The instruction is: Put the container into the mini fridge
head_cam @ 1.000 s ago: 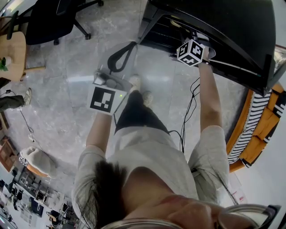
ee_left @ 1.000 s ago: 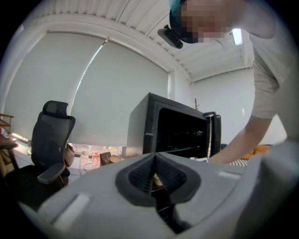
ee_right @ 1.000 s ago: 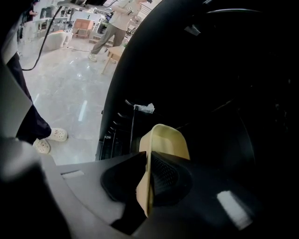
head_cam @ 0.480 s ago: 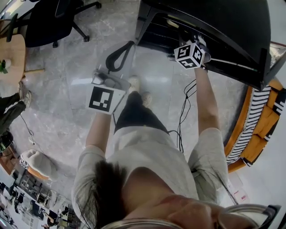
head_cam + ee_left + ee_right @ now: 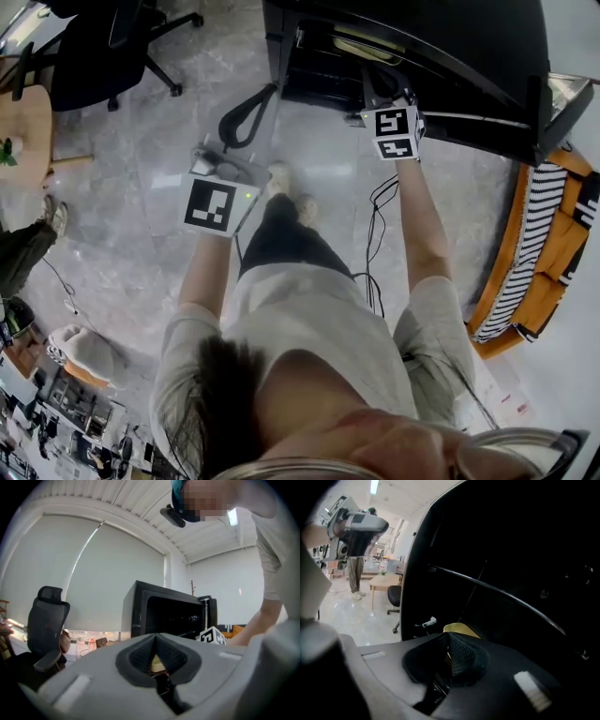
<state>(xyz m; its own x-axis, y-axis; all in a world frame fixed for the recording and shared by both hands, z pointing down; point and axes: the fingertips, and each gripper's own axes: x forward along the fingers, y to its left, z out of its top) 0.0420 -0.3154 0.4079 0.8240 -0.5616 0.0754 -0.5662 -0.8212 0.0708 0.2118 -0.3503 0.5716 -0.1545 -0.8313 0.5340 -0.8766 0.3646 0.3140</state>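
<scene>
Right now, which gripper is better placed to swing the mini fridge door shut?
Right. The right gripper is at the open mini fridge, close beside the door, with its jaws together. The left gripper hangs back over the floor, farther from the door.

cream container [image 5: 462, 629] inside open black mini fridge [image 5: 450, 37].

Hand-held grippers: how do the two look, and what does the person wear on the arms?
The left hand-held gripper has a light grey body, black textured pads and a white cube with black square markers. The right hand-held gripper looks darker, with a similar marker cube. Short light grey T-shirt sleeves.
</scene>
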